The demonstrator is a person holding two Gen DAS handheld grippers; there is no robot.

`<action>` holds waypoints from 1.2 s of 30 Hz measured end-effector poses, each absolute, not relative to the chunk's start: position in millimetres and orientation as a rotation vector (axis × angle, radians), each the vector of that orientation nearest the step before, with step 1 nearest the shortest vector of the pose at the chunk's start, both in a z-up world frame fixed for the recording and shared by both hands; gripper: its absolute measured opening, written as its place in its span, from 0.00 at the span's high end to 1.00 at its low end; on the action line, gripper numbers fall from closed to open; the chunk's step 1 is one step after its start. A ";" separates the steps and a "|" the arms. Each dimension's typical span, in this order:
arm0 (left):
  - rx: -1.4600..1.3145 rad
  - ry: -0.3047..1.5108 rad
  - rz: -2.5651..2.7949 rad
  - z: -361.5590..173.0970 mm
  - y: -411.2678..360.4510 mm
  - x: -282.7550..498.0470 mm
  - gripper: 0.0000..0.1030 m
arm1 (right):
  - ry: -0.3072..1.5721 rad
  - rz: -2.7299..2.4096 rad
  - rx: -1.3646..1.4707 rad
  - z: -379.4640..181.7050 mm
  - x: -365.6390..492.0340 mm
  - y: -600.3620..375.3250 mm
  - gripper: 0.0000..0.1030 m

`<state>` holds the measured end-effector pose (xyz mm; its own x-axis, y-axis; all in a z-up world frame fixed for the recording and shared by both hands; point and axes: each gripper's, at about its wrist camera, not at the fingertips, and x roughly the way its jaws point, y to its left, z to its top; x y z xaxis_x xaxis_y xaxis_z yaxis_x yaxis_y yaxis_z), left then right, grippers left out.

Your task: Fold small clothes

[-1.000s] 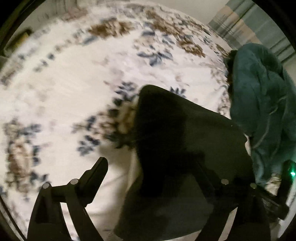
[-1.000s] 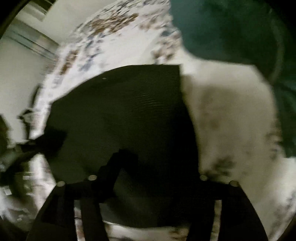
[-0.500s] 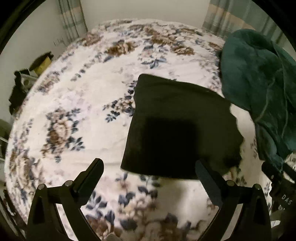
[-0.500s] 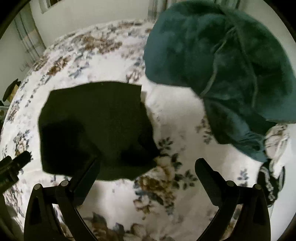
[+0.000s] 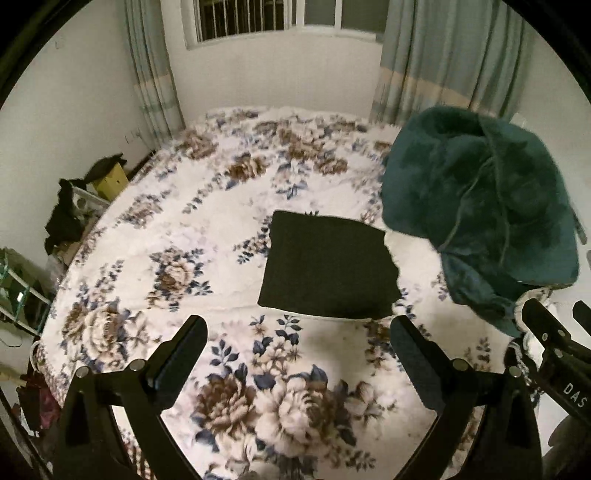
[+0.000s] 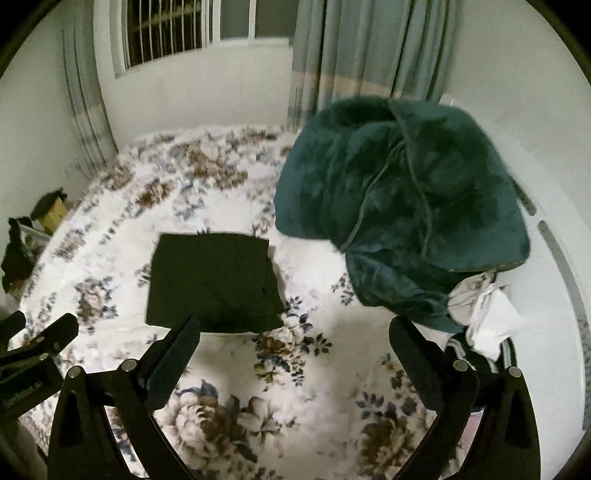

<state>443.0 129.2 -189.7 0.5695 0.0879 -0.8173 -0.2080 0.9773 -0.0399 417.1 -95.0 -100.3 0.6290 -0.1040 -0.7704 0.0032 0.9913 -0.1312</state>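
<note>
A bed [image 5: 229, 206] under a white floral cover fills most of both views, bounded at the top of the frame by a wall with a barred window [image 5: 266, 18] and curtains [image 5: 454, 55]. Broad bare stretches of cover are seen at centre and lower centre; its left edge is lined with clutter, among it a yellow box [image 5: 110, 181] and dark cloth. A bulky teal blanket [image 5: 484, 206] is heaped at the right of the bed, with white and striped laundry [image 6: 487, 314] tucked at its lower edge. The folded black garment [image 5: 328, 267] lies flat at mid-frame, squared off, just left of the blanket. The left hand-held gripper [image 5: 295, 354] is held above and in front of it with jaws spread wide and nothing between them; the right hand-held gripper [image 6: 291, 354] is likewise wide and empty, the garment appearing just beyond its left finger [image 6: 173, 354]. Neither touches the garment. No containers can be made out clearly.
</note>
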 end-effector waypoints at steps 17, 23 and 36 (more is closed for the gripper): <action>-0.114 0.783 0.178 -57.9 91.7 297.0 0.02 | 0.688 -0.009 -0.095 79.1 226.4 -119.3 0.00; -0.117 0.756 0.186 -44.7 86.5 277.2 0.02 | 0.665 -0.002 -0.094 96.4 201.7 -129.1 0.00; -0.122 0.729 0.216 -35.3 78.9 260.9 0.00 | 0.656 0.019 -0.106 104.2 195.8 -140.5 0.00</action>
